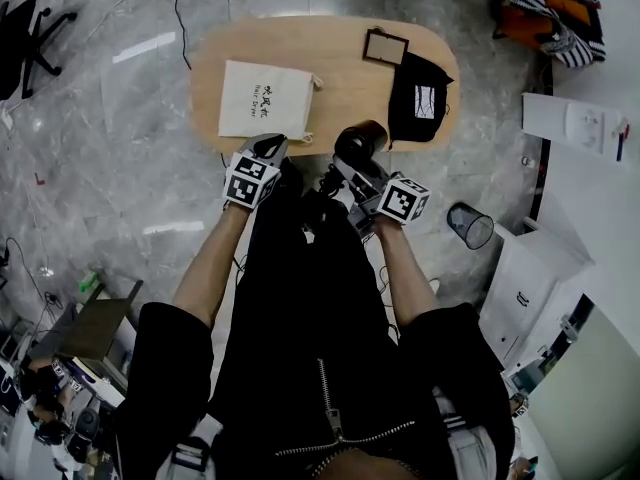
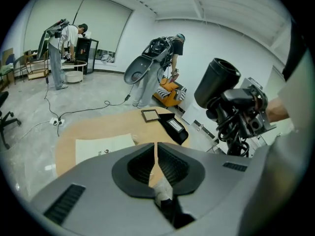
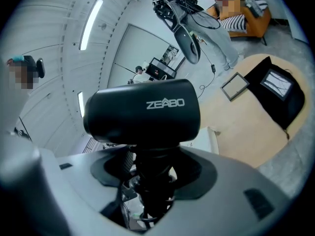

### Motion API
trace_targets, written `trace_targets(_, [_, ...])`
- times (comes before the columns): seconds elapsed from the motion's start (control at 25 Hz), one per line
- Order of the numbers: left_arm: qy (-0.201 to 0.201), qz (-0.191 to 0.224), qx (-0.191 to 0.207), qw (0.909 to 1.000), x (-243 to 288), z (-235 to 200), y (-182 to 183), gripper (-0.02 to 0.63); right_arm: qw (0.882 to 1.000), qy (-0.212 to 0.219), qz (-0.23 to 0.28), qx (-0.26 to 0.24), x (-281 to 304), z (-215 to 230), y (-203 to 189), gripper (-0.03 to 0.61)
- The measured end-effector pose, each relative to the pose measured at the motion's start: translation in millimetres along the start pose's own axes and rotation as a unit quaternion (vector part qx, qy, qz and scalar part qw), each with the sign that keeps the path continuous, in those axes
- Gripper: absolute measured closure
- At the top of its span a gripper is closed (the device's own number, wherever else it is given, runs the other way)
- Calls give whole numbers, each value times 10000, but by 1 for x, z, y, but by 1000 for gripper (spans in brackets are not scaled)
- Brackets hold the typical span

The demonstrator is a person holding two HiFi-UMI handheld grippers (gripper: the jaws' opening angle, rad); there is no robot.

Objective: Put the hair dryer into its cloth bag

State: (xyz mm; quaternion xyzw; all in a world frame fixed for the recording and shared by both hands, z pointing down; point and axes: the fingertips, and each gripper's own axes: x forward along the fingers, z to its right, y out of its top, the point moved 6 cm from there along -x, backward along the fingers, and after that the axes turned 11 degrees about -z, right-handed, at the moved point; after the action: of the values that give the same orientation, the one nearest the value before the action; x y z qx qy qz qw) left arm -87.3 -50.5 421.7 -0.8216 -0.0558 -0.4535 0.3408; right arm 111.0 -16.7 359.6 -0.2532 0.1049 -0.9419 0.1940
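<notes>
The dryer (image 3: 142, 114) sits in the right claw (image 3: 150, 181): the jaws stand wide and clamp its black handle. The barrel lies crosswise just past the tips, and the print on it reads ZEABO. Claw and dryer are in the air by the near edge of the bench (image 1: 340, 58).

To its left, the left claw (image 2: 156, 166) is pinched narrow, jaw against jaw, with nothing held. Just beyond its tips the white cloth bag (image 1: 265, 99) lies flat on the bench, apart from both claws.

Ahead and right of the right claw, a black pouch (image 1: 420, 98) hangs partly over the bench edge. A small frame (image 1: 385, 46) lies just beyond it. A mesh bin (image 1: 470, 225) stands on the floor, right of the right claw.
</notes>
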Motion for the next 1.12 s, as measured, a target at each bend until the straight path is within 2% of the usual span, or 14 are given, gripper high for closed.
trace_targets(0.2, [114,80,65,9999,24,-10,3,597,10000,-78,25,-11,10,19,13,328])
trace_targets(0.36, [199,-93,8,9998,47,-16,-5,589,9998,-116,-108,-93,20,41,23,328])
trace_targets(0.52, [261,-105,-286,9992,72,-26,-10,491,9995,-115,-279,-52,30,66,24,328])
trace_targets(0.64, [425,-181,-398,9981,97,-35,-14,465,9992,-105,-383,-25,36,84,24,328])
trace_targets(0.76, [376,-163,-378,9984,125,-39,-14,460,9990,-158,-429,-28,41,103,22,328])
trace_targets(0.84, [379,-334,-266,9984,147,-46,-16,451,9985,-186,-503,-66,49,118,22,328])
trace_targets(0.96, [526,-769,-122,9956,183,-55,-26,383,9976,-190,-661,-119,57,140,17,328])
trace_targets(1.12, [732,-950,-274,9924,215,-60,-39,367,9967,-240,-769,-45,58,170,8,328])
